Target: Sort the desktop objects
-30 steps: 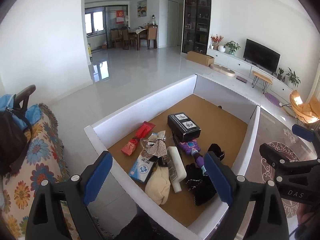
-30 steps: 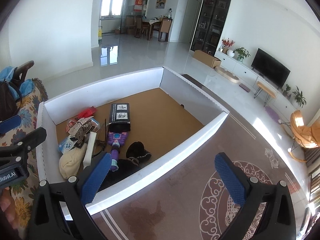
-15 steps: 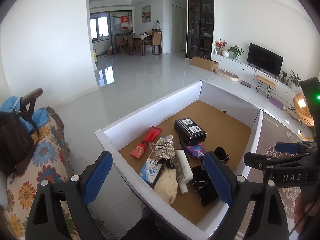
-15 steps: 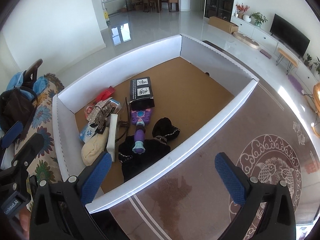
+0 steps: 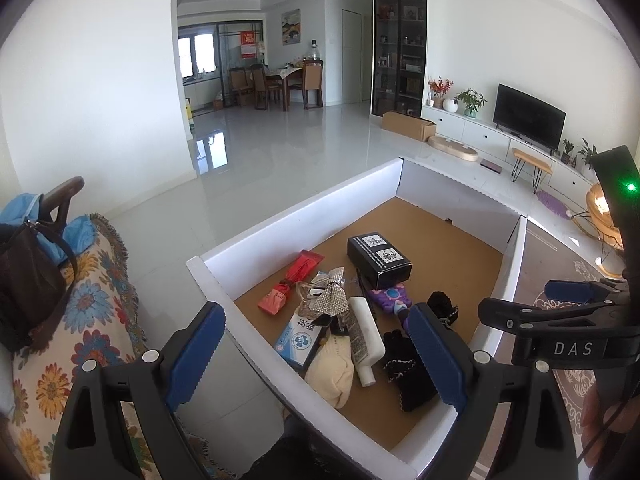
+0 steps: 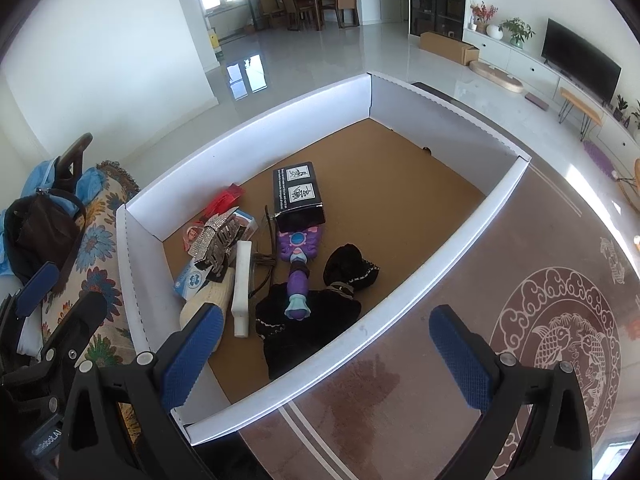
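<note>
A white-walled tray (image 5: pixel 280 224) with a cork floor holds a heap: a black box (image 5: pixel 378 258), a red packet (image 5: pixel 290 284), a rhinestone bow (image 5: pixel 330 300), a blue-and-white carton (image 5: pixel 300 338), a cream knit piece (image 5: pixel 332 372), a white tube (image 5: pixel 364 336), a purple toy wand (image 5: pixel 390 298) and black cloth (image 5: pixel 408 368). My left gripper (image 5: pixel 316 356) hovers open above the tray's near corner, nothing between its pads. My right gripper (image 6: pixel 326 354) hangs open and empty over the tray's near wall (image 6: pixel 440 256), above the black cloth (image 6: pixel 304 336) and wand (image 6: pixel 298 264).
A sofa with a floral throw (image 5: pixel 80 320) and a brown bag (image 5: pixel 28 280) stands left of the tray. A patterned brown rug (image 6: pixel 560 320) lies on the right. The far half of the cork floor (image 6: pixel 400 176) is bare. Glossy tiles stretch beyond.
The right gripper has tipped further downward and moved in over the tray, so the heap sits larger and more central in its view. The left gripper has held still. Both stay open.
</note>
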### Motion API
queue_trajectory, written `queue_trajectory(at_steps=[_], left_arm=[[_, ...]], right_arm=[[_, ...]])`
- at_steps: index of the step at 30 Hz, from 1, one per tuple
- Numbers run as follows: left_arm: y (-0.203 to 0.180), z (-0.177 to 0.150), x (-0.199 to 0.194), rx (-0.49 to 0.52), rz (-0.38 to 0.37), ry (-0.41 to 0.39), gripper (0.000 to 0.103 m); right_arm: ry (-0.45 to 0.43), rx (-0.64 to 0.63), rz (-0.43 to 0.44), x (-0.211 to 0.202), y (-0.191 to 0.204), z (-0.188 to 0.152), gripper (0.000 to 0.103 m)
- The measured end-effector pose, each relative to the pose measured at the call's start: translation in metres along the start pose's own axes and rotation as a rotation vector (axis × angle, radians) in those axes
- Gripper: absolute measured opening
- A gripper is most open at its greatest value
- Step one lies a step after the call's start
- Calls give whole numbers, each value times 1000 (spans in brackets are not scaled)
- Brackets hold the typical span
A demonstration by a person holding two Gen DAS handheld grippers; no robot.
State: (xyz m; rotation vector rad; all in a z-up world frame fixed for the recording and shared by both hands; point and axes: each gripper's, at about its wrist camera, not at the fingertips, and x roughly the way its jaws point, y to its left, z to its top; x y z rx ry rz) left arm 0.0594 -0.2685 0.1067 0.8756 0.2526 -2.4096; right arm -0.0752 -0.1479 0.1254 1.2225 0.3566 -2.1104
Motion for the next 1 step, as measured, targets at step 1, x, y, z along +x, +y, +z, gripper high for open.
queue_trajectory(at_steps=[1], left_arm=[[0, 0, 0, 0, 0, 1, 94]], right_arm=[[-3, -3, -1, -1, 0, 1, 103]])
